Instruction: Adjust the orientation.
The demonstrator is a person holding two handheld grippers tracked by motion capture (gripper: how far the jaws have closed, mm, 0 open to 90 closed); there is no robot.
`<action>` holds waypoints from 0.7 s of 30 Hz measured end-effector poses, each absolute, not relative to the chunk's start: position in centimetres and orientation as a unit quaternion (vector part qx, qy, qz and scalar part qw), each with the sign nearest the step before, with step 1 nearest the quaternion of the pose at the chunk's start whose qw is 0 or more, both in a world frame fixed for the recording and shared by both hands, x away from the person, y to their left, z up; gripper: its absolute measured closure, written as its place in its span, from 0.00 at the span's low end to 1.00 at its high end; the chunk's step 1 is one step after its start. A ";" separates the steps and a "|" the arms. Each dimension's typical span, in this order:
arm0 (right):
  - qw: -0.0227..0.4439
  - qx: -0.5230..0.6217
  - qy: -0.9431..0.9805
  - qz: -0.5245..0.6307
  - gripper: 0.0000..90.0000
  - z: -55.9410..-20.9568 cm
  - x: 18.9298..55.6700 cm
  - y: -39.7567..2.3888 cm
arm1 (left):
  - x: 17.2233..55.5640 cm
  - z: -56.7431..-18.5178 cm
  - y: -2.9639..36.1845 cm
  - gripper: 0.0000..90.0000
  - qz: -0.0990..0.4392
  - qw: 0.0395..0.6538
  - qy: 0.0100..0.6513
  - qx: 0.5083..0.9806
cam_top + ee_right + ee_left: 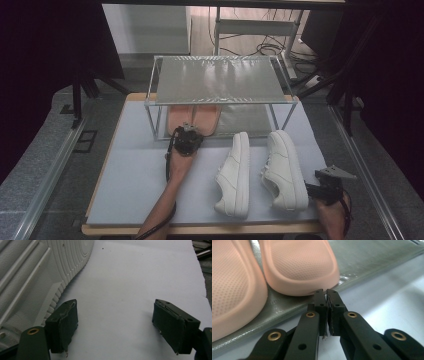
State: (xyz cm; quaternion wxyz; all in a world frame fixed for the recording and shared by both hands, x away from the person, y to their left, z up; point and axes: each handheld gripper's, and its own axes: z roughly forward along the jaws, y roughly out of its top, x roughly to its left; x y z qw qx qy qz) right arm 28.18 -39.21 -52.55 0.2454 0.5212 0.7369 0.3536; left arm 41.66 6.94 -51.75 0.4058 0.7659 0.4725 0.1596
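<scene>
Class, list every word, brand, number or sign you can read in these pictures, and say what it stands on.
None can be read: the white sneakers, pink slippers, wire rack and both grippers, left and right, show no legible writing.

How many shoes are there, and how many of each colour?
White sneakers: 2, one and another, side by side on the table in front of the rack.
Pink slippers: 2, one and another, on the lower shelf of the rack.
Total: 4 shoes.
</scene>
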 end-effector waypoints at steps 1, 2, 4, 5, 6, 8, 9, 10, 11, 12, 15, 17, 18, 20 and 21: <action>0.245 0.521 0.737 0.354 0.23 -52.6 28.2 -39.2 | 41.6 -51.7 6.9 0.95 0.159 0.407 0.471 0.766; 0.245 0.521 0.737 0.354 0.23 -52.5 28.2 -39.2 | 41.4 -51.6 6.9 0.93 0.157 0.411 0.471 0.765; 0.246 0.521 0.737 0.354 0.23 -52.6 28.2 -39.2 | 41.1 -51.5 7.1 0.92 0.154 0.417 0.467 0.764; 0.245 0.521 0.737 0.354 0.23 -52.6 28.2 -39.2 | 41.0 -51.5 7.1 0.91 0.154 0.417 0.466 0.765; 0.245 0.521 0.737 0.354 0.23 -52.6 28.2 -39.2 | 40.9 -51.4 7.2 0.90 0.154 0.418 0.467 0.764; 0.246 0.521 0.737 0.354 0.23 -52.6 28.2 -39.2 | 40.6 -51.4 7.4 0.87 0.153 0.419 0.465 0.764; 0.246 0.521 0.737 0.354 0.23 -52.6 28.2 -39.2 | 40.5 -51.3 7.5 0.86 0.156 0.418 0.464 0.765; 0.246 0.521 0.737 0.354 0.23 -52.6 28.2 -39.2 | 40.4 -51.2 7.6 0.84 0.157 0.418 0.463 0.766; 0.246 0.521 0.737 0.354 0.23 -52.6 28.2 -39.2 | 40.2 -51.1 7.8 0.83 0.158 0.419 0.461 0.766; 0.246 0.521 0.737 0.354 0.23 -52.6 28.2 -39.2 | 40.1 -51.1 7.9 0.81 0.159 0.418 0.460 0.767; 0.246 0.521 0.737 0.354 0.23 -52.6 28.2 -39.2 | 39.7 -50.9 8.4 0.74 0.160 0.422 0.457 0.766; 0.246 0.521 0.737 0.354 0.23 -52.6 28.2 -39.2 | 39.4 -50.7 8.6 0.69 0.159 0.424 0.456 0.766; 0.246 0.521 0.737 0.354 0.23 -52.6 28.2 -39.2 | 39.3 -50.6 8.7 0.69 0.159 0.423 0.453 0.768; 0.246 0.521 0.737 0.354 0.23 -52.6 28.2 -39.2 | 39.1 -50.5 8.9 0.65 0.159 0.421 0.446 0.773; 0.246 0.521 0.737 0.354 0.23 -52.6 28.2 -39.2 | 39.0 -50.4 8.9 0.62 0.158 0.421 0.445 0.774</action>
